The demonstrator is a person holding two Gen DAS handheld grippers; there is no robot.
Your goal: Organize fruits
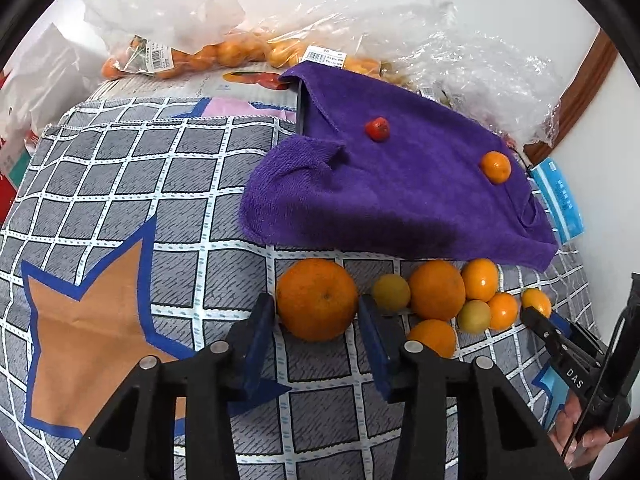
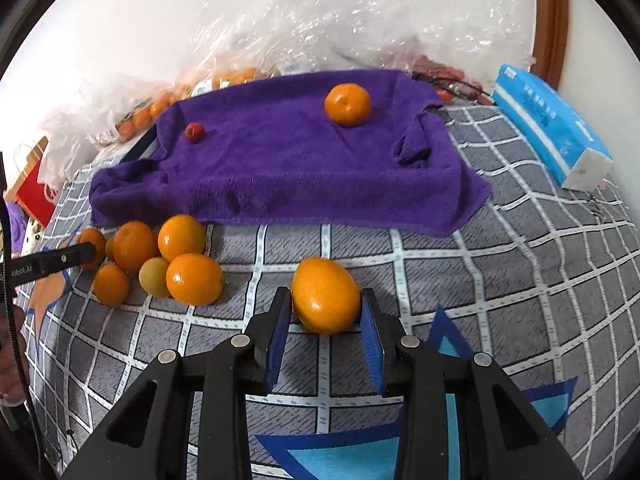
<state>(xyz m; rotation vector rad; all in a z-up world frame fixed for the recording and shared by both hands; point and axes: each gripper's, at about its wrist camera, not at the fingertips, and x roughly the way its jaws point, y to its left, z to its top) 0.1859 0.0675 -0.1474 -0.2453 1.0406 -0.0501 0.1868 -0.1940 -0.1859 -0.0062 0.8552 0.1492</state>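
Note:
In the left wrist view my left gripper [image 1: 316, 309] is shut on a large orange [image 1: 316, 298] that rests on the checked cloth [image 1: 120, 184], with a blue pad against each side. To its right lies a cluster of several small oranges and yellowish fruits [image 1: 436, 290]. In the right wrist view my right gripper [image 2: 325, 305] is shut on an oval orange fruit [image 2: 326, 296] low over the cloth. Behind, a purple towel [image 2: 280, 168] drapes a raised flat object and bears a small red fruit [image 2: 194, 133] and a small orange [image 2: 347, 104].
Clear plastic bags [image 1: 180, 56] holding more oranges are heaped along the white wall at the back. A blue tissue pack [image 2: 552, 132] lies at the right of the towel. A person's hand [image 1: 576, 436] holds the right gripper's handle. Red and white boxes stand far left.

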